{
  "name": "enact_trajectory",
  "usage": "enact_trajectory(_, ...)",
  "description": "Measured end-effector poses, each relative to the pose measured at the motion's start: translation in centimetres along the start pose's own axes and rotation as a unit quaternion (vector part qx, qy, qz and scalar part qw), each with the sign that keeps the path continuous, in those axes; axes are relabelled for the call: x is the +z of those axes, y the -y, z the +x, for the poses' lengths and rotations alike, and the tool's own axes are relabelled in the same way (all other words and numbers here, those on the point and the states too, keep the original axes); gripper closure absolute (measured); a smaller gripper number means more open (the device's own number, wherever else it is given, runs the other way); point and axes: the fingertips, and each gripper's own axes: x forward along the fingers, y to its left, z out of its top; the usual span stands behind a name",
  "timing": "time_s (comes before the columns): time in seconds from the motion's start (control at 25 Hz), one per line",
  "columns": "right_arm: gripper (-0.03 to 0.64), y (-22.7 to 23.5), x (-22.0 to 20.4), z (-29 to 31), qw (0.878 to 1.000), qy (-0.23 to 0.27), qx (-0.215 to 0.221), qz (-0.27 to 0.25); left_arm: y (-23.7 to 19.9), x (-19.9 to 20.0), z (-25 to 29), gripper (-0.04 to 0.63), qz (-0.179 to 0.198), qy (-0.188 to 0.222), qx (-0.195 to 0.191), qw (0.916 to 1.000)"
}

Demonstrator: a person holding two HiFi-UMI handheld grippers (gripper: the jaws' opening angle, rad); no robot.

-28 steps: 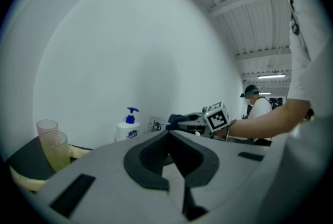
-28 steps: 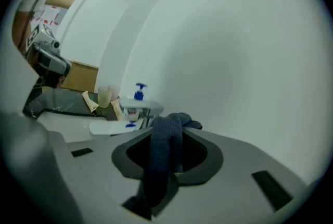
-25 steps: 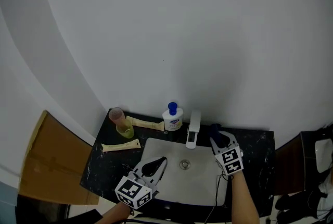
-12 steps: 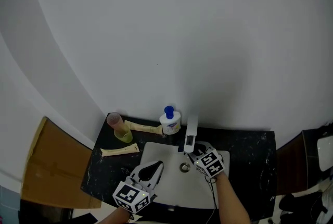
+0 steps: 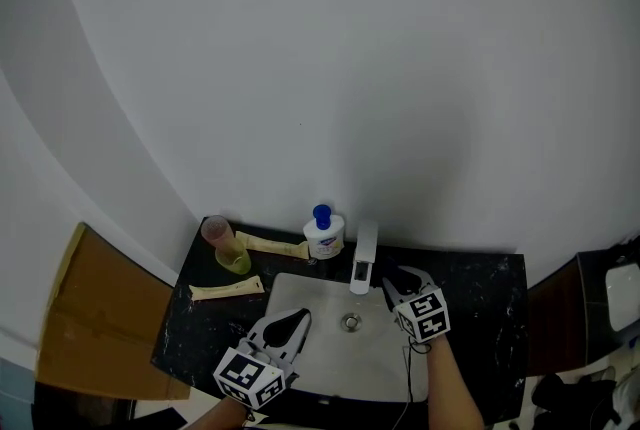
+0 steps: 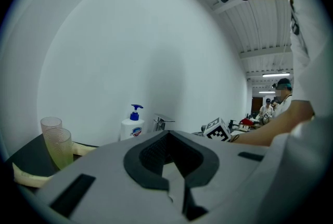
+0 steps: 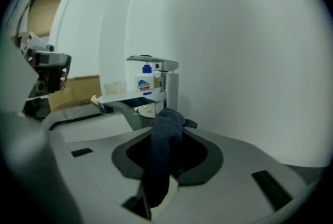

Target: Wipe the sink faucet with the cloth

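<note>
Cloth point(image 7: 165, 134): probably soft, light and limp, so likely to fold round metal easily; best pinched at one end, leaving the bunched free end to rub. Dark blue-grey, with rough towel nap, rolled into a thick tuft. Clamped between the jaws of the right gripper point(image 5: 398, 275), at lower centre of the right gripper view, just beside the faucet point(image 7: 156, 85); contact not clear. Left gripper point(image 5: 297, 320), lower left of centre in the head view, over the sink point(image 5: 380, 368), jaws pressed together on nothing
</note>
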Motion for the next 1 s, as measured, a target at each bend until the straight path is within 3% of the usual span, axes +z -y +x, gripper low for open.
enact_trajectory(0.16,0.503,-5.2,-0.4,1.1,0.996,-0.012,0.084,-0.029,0.3,-0.1,0.1,0.597,0.000,0.000,-0.004,1.0000)
enact_trajectory(0.28,0.503,-7.5,0.0,2.6,0.993,-0.018,0.110,-0.048,0.2,0.1,0.2,0.597,0.000,0.002,-0.004,1.0000)
enact_trajectory(0.4,0.503,-7.2,0.6,3.6,0.994,-0.013,0.101,-0.033,-0.1,0.3,0.0,0.597,0.001,0.004,-0.002,1.0000)
enact_trajectory(0.6,0.503,-1.4,0.6,2.4,1.000,0.009,-0.022,0.009,-0.4,0.4,-0.3,0.597,0.000,0.006,0.001,1.0000)
enact_trajectory(0.72,0.503,1.3,0.4,0.3,0.997,0.021,-0.059,0.036,-0.6,0.3,-0.5,0.597,-0.002,0.008,0.001,1.0000)
enact_trajectory(0.8,0.503,1.4,0.2,-0.7,0.998,0.022,-0.049,0.040,-0.6,0.2,-0.5,0.597,-0.004,0.008,0.000,1.0000)
enact_trajectory(1.0,0.503,-3.5,-0.1,0.1,0.999,-0.005,0.030,-0.009,-0.3,-0.1,-0.3,0.597,-0.008,0.007,-0.008,0.9999)
